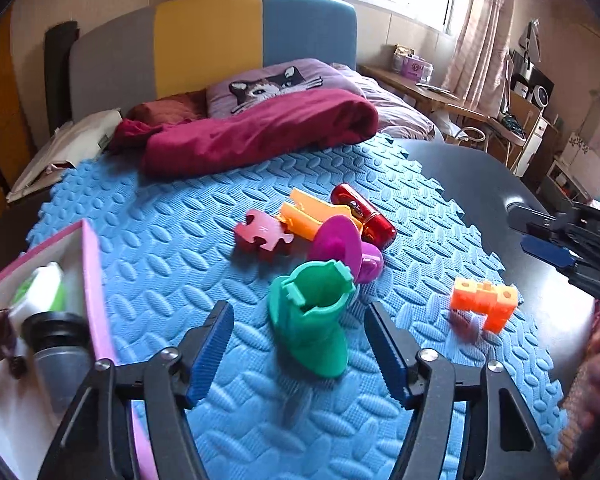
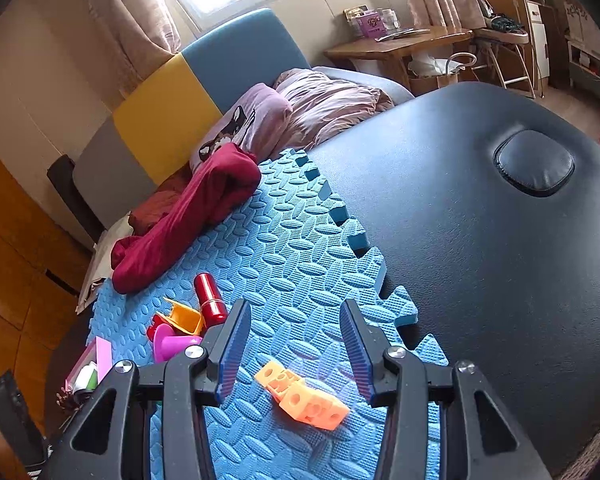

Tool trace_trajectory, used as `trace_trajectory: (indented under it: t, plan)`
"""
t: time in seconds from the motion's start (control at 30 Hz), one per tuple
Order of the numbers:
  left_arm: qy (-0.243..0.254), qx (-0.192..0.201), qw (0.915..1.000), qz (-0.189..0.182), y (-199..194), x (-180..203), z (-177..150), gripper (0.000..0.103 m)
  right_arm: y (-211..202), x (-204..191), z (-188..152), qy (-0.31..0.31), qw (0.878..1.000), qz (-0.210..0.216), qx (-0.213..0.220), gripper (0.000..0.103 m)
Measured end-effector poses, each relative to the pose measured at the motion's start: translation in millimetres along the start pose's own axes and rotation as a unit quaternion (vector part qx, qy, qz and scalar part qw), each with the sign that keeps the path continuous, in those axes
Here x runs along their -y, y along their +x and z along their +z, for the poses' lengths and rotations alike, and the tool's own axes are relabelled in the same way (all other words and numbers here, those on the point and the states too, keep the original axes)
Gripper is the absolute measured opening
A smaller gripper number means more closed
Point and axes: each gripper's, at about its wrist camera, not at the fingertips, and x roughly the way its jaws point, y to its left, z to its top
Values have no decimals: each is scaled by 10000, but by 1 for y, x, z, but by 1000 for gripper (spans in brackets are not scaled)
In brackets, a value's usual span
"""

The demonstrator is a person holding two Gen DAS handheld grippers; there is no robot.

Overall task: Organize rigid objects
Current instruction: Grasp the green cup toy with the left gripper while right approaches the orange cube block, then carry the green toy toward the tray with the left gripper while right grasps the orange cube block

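A green boot-shaped toy stands on the blue foam mat, between the fingers of my left gripper; the gripper is open and its pads are clear of the toy on both sides. Behind it lie a magenta funnel-like piece, an orange channel piece, a red cylinder and a pink puzzle piece. My right gripper is open above a row of orange linked cubes, without touching them. The cubes also show in the left wrist view.
A pink-rimmed box holding a grey can and other items sits at the mat's left edge. A dark red cloth lies at the far end. The mat covers part of a dark padded table. A bed and desk stand beyond.
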Motion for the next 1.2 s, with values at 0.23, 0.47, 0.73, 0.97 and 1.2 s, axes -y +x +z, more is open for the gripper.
trace_trajectory:
  t: [0.23, 0.47, 0.73, 0.97, 1.2]
  plan:
    - [-163, -91, 9997, -142, 16, -3, 0, 37, 4, -1, -1, -16, 9999, 61, -131, 47]
    - [40, 235, 9993, -290, -27, -1, -14, 37, 16, -1, -5, 17, 9985, 244, -496, 47]
    - [-38, 342, 9985, -414, -63, -9, -30, 37, 34, -8, -15, -191, 9936, 261, -1079, 52]
    - [-172, 452, 9977, -468, -91, -21, -38, 37, 38, -17, -22, -543, 9909, 63, -1230, 53]
    - [-382, 624, 9965, -403, -121, -46, -44, 37, 48, -30, -33, -1222, 9809, -402, -1461, 50]
